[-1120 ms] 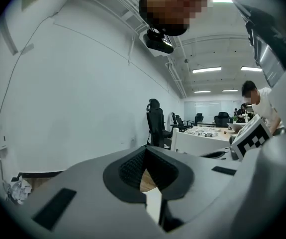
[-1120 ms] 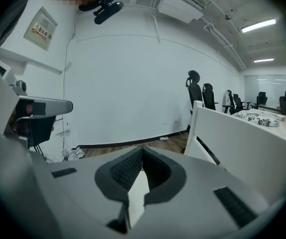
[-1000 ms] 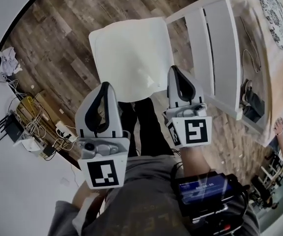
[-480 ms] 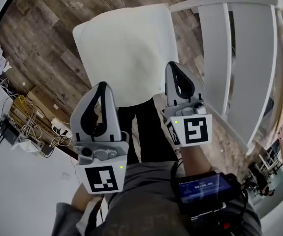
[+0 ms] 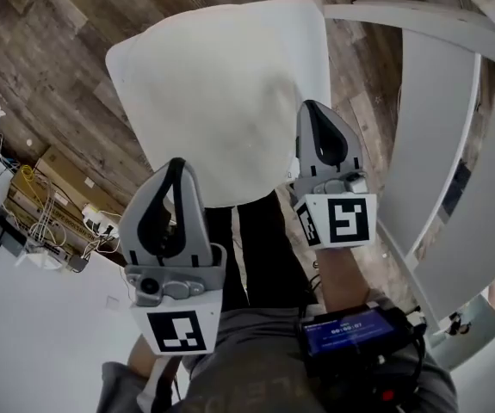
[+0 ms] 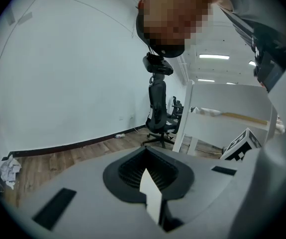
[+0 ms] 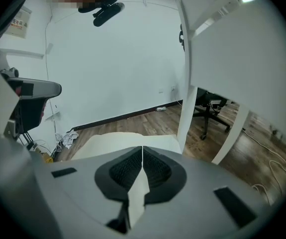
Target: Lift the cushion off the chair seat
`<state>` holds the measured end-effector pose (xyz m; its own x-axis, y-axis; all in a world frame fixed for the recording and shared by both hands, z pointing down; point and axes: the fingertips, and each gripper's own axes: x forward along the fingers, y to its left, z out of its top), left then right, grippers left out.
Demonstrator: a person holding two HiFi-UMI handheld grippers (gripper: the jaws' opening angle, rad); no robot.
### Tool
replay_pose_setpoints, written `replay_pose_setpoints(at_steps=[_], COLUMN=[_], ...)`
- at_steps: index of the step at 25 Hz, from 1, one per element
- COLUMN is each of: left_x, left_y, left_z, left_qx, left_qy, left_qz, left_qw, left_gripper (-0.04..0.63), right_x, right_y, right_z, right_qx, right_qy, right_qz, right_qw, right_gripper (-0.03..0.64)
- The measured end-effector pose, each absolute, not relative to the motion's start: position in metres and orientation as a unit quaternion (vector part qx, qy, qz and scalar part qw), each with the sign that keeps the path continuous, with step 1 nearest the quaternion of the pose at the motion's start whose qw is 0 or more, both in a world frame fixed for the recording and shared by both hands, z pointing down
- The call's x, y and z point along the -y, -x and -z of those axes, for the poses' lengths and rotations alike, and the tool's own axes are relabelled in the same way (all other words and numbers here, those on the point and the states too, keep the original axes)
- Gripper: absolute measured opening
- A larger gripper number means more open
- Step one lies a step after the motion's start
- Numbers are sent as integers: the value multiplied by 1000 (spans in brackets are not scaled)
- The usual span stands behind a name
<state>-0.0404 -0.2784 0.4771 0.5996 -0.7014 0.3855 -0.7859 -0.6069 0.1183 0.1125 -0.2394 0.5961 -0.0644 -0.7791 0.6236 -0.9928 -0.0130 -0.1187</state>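
Cushion [image 5: 221, 93]: white, flat on seat, covering it fully.

Left gripper [image 5: 175, 163]: jaws pressed together, nothing held. Tip at cushion's near-left edge; contact unclear.

Right gripper [image 5: 314, 108]: jaws likewise closed, empty. Tip over cushion's near-right part.

Backrest [image 5: 441, 144]: close beside right gripper.

Likely step: approach for 2-handed pinch, lift not yet begun. To do it well:
- open both jaws before contact
- take near edge at 2 well-spread points
- bite deep into soft fabric
- raise both sides evenly
- keep right gripper off backrest
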Motion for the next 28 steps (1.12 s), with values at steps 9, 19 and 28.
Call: replay_pose_setpoints(at_steps=[9, 19, 28], left_x=[283, 289, 290], left_y=[50, 53, 61], left_z=[-522, -542, -548], left_qx=[436, 449, 457], left_qy=[-870, -858, -850], left_qz=[-156, -167, -168], left_qw=[168, 188, 200], left_gripper=[6, 6, 6], right_x=[244, 257, 259], right_y=[-110, -112, -109], right_z=[-646, -694, -697], right_qx=[672, 670, 671], right_qy=[-647, -620, -610], right_qz=[-293, -335, -348], right_qw=[208, 233, 239], right_gripper=[35, 289, 295])
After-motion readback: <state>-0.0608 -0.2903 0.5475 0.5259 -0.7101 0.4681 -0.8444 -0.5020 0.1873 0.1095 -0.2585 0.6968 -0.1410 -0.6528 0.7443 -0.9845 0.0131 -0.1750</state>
